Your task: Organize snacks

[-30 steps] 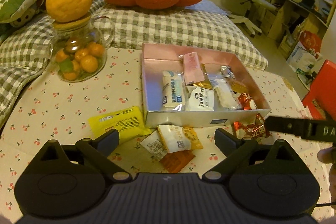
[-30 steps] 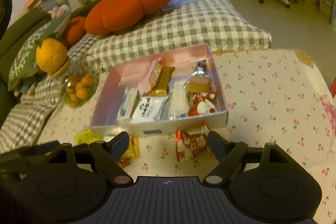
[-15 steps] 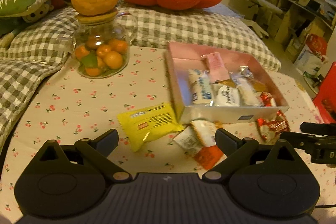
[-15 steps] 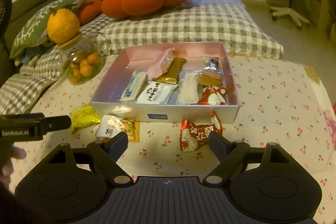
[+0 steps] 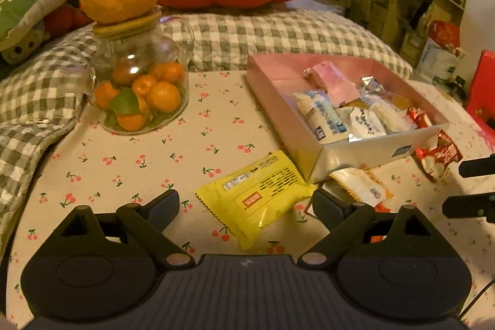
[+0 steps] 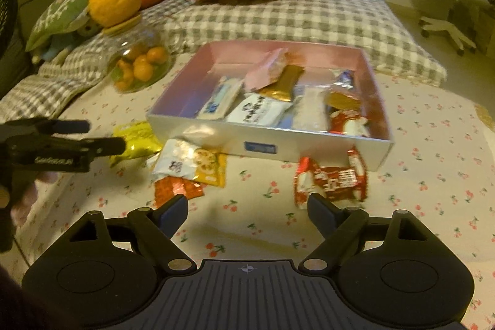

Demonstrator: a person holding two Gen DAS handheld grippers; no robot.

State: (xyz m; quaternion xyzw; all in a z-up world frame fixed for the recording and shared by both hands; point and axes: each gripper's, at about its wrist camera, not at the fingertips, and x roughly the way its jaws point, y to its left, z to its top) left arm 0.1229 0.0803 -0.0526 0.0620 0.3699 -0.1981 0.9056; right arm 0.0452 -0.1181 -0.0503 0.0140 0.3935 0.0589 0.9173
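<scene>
My left tongs [image 5: 246, 203] gape above the yellow packet [image 5: 258, 195]; my right tongs [image 6: 247, 207] gape near the red wrapper [image 6: 331, 178].

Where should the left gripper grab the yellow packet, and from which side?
Take the yellow packet across its short width, mid-body, coming straight down from above. It lies flat on the tablecloth, long axis diagonal, its far corner close against the box, so avoid that end. The left gripper is open and roughly over it; rotating to square up probably helps.
</scene>
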